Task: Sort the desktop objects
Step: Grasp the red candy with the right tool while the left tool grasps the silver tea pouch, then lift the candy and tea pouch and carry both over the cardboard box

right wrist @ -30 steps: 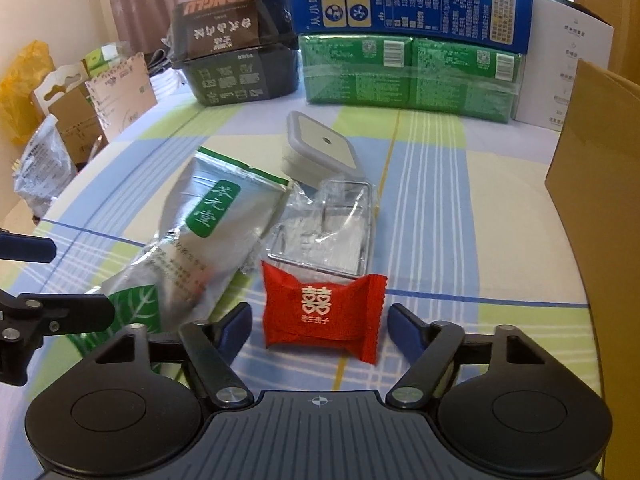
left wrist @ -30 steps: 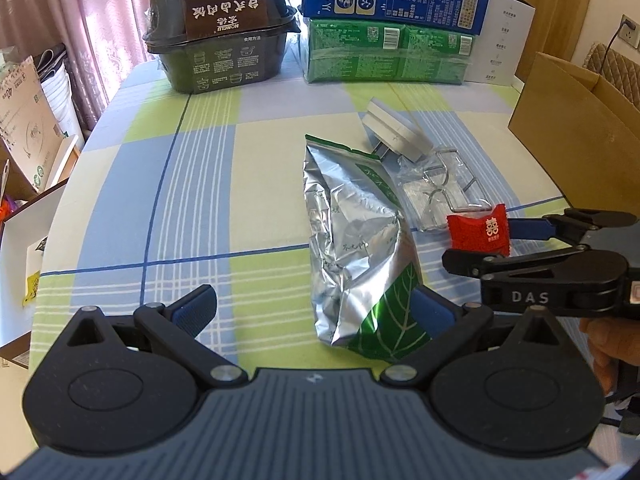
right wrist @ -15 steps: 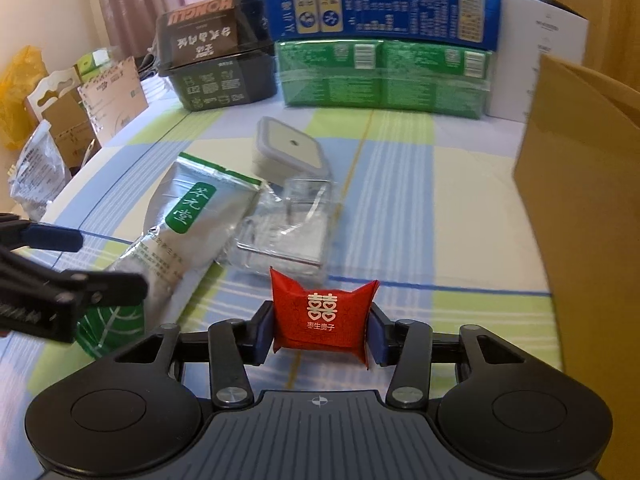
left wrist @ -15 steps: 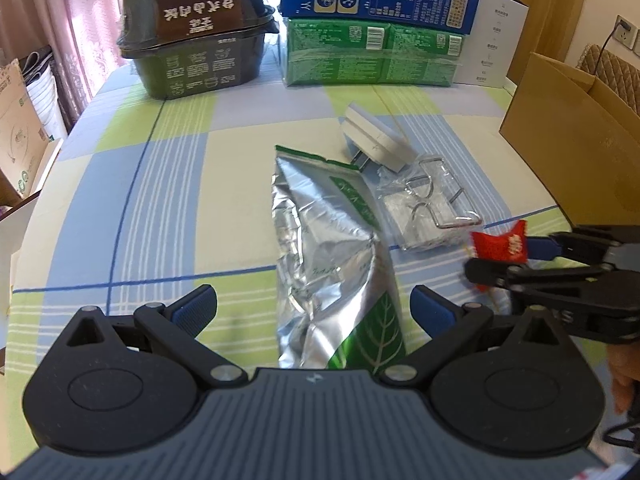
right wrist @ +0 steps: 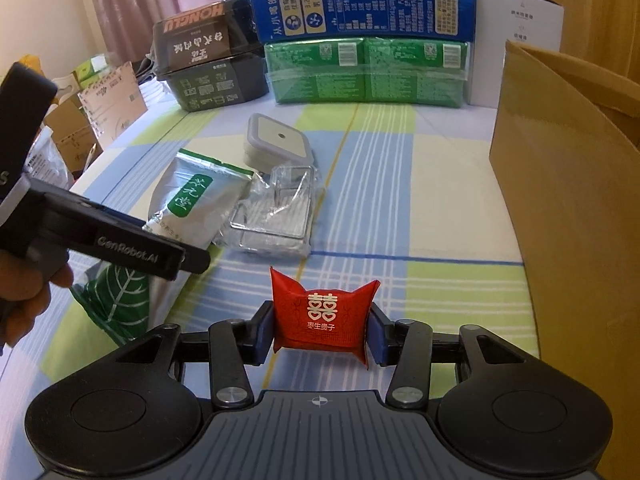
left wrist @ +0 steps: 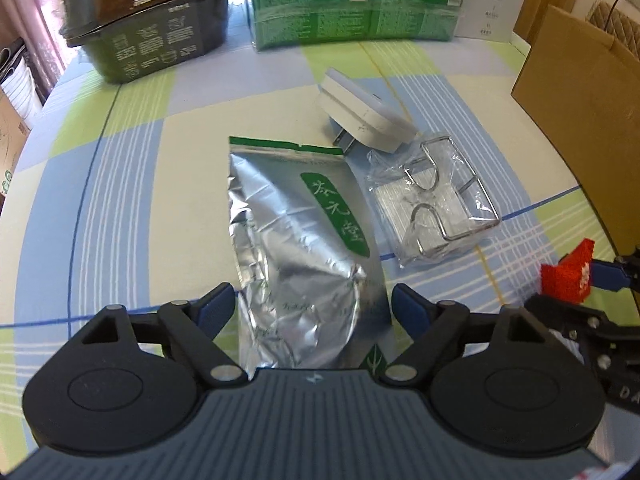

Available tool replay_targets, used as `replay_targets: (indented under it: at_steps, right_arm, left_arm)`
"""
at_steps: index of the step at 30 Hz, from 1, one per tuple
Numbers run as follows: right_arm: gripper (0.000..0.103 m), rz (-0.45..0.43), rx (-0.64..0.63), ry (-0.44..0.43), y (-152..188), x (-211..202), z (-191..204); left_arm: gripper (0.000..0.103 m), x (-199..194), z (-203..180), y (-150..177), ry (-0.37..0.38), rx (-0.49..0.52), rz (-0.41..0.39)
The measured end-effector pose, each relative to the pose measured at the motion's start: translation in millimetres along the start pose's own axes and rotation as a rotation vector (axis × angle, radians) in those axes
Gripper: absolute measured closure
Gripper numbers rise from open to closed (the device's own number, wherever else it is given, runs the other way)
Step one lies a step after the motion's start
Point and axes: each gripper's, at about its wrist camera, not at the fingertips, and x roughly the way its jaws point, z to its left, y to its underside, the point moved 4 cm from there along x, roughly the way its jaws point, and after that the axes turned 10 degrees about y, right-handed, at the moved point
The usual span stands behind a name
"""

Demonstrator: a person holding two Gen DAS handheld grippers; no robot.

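Red candy packet clenched between both blue pads of the right tool, lifted clear of the checked worktop near its front edge; also glimpsed at the right margin of the left wrist view. Left tool spread wide, released, straddling the lower end of the silver tea pouch with neither pad seen touching it. Pouch laid flat near the worktop's middle, green label facing up. Just beside it, toward the right edge, clear-wrapped wire rack, touching the pouch's side in the right wrist view. White plug-in night light propped just behind the rack. Brown cardboard box standing along the right edge. Along the far edge, dark HONGLU food tub, green cartons under 1 blue carton, white box at the far right corner.
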Motion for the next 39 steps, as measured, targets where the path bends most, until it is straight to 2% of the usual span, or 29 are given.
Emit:
replay_targets:
  at_steps: [4, 7, 10, 18, 27, 32, 39]
  right_arm:
    - [0.059, 0.008, -0.002, -0.003, 2.8, -0.1, -1.7]
    - [0.059, 0.016, 0.002, -0.007, 5.8, -3.0, -2.5]
    - [0.059, 0.023, 0.005, -0.012, 11.3, -9.5, -2.6]
    - [0.059, 0.058, 0.021, -0.030, 34.4, -39.5, -2.0]
    - [0.059, 0.091, 0.030, -0.038, 71.1, -78.9, 0.4]
    - [0.059, 0.102, 0.014, -0.033, 84.5, -89.0, 4.6]
    - [0.059, 0.114, 0.007, -0.031, 92.3, -88.9, 6.3]
  left_arm:
    - [0.030, 4.5, -0.9, 0.0, -0.015, -0.002, 0.021]
    - [0.042, -1.9, -5.0, 3.0, -0.016, 0.007, 0.022]
    - [0.048, -12.5, -13.5, 15.0, -0.019, 0.015, 0.044]
    - [0.049, -52.1, -38.8, 79.0, -0.017, 0.046, 0.071]
    - [0.049, -93.1, -65.0, 146.5, -0.012, 0.035, 0.080]
    - [0.047, -99.6, -65.5, 160.9, -0.007, 0.015, 0.083]
    - [0.035, -100.0, -60.9, 160.2, -0.008, -0.008, 0.078]
